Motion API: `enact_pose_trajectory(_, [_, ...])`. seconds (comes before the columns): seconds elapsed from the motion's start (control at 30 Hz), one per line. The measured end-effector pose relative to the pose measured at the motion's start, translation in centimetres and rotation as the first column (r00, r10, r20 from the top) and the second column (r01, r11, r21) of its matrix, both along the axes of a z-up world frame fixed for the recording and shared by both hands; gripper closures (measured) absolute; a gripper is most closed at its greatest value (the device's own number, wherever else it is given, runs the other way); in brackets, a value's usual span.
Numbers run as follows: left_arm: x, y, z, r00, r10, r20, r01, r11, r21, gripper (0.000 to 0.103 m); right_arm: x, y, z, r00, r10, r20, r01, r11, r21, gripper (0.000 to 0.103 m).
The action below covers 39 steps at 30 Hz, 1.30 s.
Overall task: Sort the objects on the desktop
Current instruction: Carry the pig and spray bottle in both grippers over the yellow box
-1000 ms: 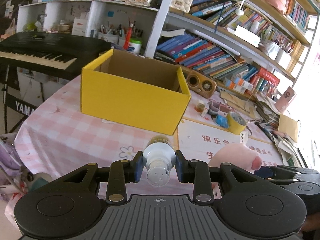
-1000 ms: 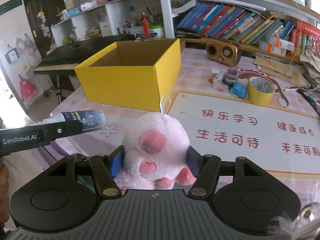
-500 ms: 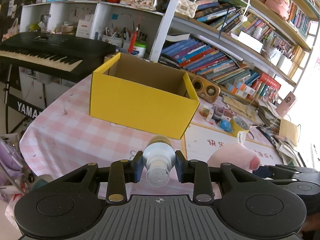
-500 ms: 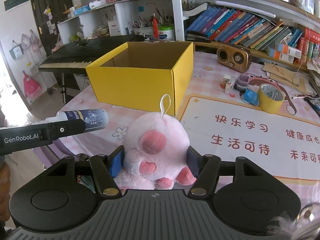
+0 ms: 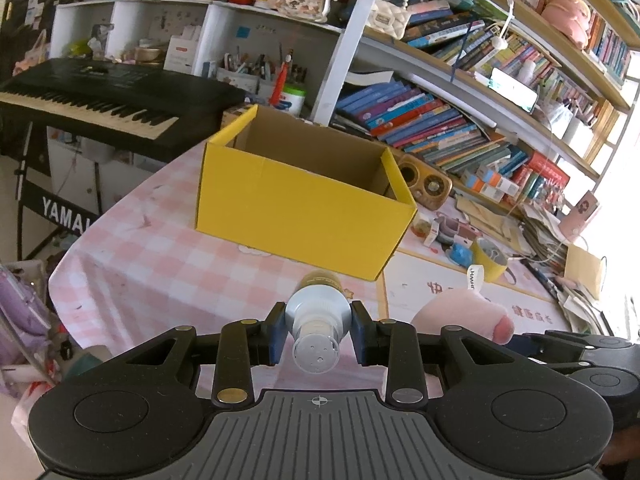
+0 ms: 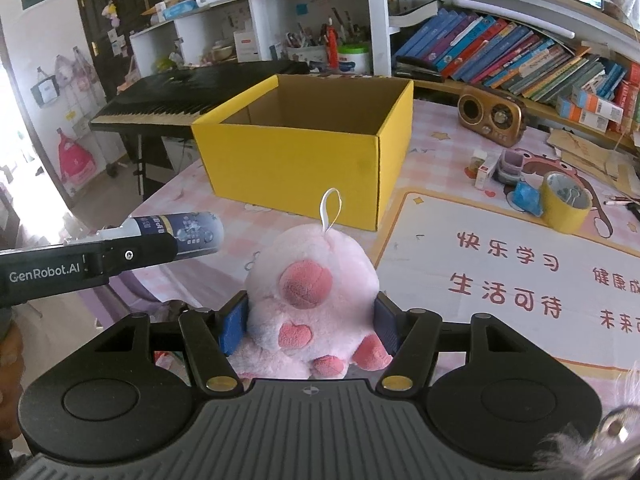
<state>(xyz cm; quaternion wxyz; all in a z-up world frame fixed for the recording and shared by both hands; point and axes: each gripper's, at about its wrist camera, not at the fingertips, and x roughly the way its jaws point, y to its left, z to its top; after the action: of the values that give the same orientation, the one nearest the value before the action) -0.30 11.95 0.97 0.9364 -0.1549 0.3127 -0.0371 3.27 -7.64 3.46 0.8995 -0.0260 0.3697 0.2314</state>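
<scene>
Left gripper (image 5: 318, 338): pressed together on a spray bottle (image 5: 318, 330), which is clamped between the blue pads and seen cap-end on; from the right wrist view the same bottle (image 6: 188, 232) is seen lying roughly level, held above the near edge of the table.

Right gripper (image 6: 310, 320): closed around a pink plush toy (image 6: 312, 292), which is squeezed between the two blue pads (its white hanging loop stands up on top); in the left wrist view the toy (image 5: 460, 314) is seen just right of the bottle.

Yellow box (image 5: 300, 204): set open-topped on the pink checked tablecloth (image 5: 152, 256), beyond both held items and apart from them; only brown cardboard walls can be made out inside.

Desk mat (image 6: 512, 264): laid right of the box, printed with red characters.

Yellow tape roll (image 6: 566, 204): stood at the mat's far edge, with a blue item just beside it.

Small radio (image 6: 490, 114): placed behind the box to the right, before the bookshelf (image 6: 520, 56).

Keyboard (image 5: 100, 100): positioned off the table, left of the box.
</scene>
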Motion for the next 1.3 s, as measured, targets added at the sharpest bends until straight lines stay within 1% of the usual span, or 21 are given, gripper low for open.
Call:
enact_pose_trajectory(0.53, [0.1, 0.3, 0.0, 1.0, -0.005, -0.002, 0.005, 1.0, -0.003, 0.072, 0.2, 0.5, 0.0, 1.0, 0.007, -0.01, -0.007, 1.0, -0.001, 0.042])
enact_pose_trajectory(0.9, [0.9, 0.8, 0.5, 1.0, 0.0, -0.007, 0.0, 1.0, -0.026, 0.072, 1.0, 1.5, 0.1, 0.999, 0.033, -0.01, -0.033, 0.999, -0.012, 0.042])
enact_pose_trajectory(1.07, [2.1, 1.0, 1.5, 1.0, 0.001, 0.025, 0.0, 1.0, -0.031, 0.072, 2.4, 1.5, 1.1, 0.999, 0.035, 0.006, -0.035, 0.999, -0.002, 0.042])
enact_pose_trajectory(1.3, [5.0, 1.6, 3.9, 0.992, 0.045, 0.117, -0.041, 0.998, -0.039, 0.072, 6.1, 1.8, 3.7, 0.997, 0.05, 0.064, -0.053, 0.998, 0.043, 0.042])
